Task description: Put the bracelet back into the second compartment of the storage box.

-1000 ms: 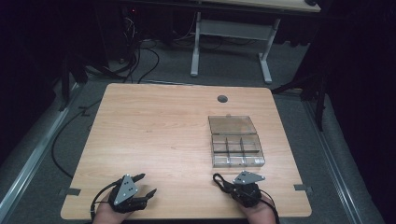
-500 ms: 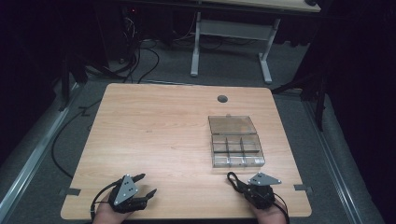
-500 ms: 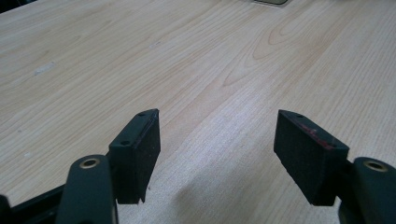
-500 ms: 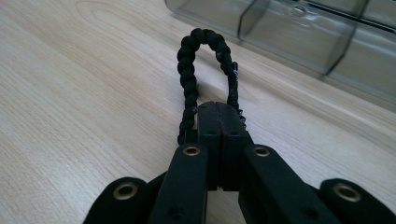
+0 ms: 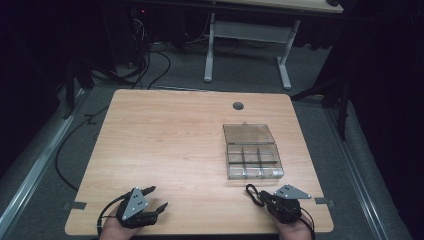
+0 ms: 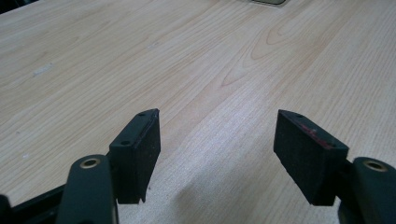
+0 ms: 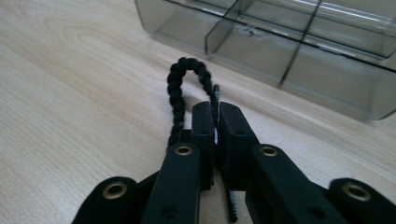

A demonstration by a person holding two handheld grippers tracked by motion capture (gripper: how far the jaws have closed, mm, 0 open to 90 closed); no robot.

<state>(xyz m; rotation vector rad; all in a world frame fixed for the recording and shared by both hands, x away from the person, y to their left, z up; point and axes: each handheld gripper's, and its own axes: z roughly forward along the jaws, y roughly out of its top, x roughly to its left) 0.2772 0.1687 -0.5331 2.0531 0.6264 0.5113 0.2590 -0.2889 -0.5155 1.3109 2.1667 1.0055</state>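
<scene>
- High view: the right tongs (image 5: 257, 194) sit near the worktop's (image 5: 165, 135) front edge at about five o'clock, pinching a black braided cord (image 5: 252, 192); their jaws have just been easing apart slightly, cord between them.
- Right gripper view: the cord (image 7: 180, 88) loops up just before a clear compartment box (image 7: 299, 46), which lies open.
- Left tongs (image 5: 155, 197) rest at seven o'clock, spread wide, grasping nothing.

Dark room — grey carpet (image 5: 320, 70) — second desk (image 5: 250, 30)
</scene>
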